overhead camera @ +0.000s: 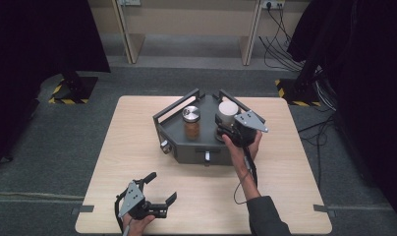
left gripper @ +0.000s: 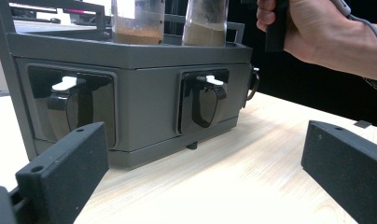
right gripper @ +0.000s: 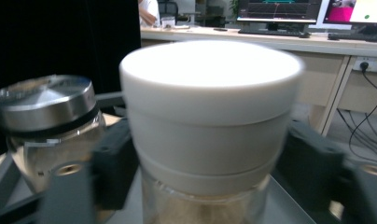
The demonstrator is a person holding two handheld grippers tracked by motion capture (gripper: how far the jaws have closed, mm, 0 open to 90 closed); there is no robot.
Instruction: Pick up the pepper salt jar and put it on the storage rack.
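Observation:
A dark grey six-sided rack (overhead camera: 186,147) stands mid-table with two jars on its top tray. The metal-lidded jar (overhead camera: 191,120) holds brown powder; the white-lidded jar (overhead camera: 228,110) stands to its right. My right gripper (overhead camera: 221,130) reaches in from the right, its jaws apart on either side of the white-lidded jar (right gripper: 210,93), close to its lid. I see no clear press. The metal-lidded jar (right gripper: 46,107) is to the left. My left gripper (overhead camera: 163,186) rests open near the front edge, facing the rack (left gripper: 149,93), nothing between its jaws.
The rack's front faces carry black recessed handles with white tabs (left gripper: 67,84) (left gripper: 212,80). A low rail (overhead camera: 177,105) rims the tray's back. The person's right hand (left gripper: 312,28) is above the rack's right side. Cables (overhead camera: 285,44) and stands lie on the floor beyond the table.

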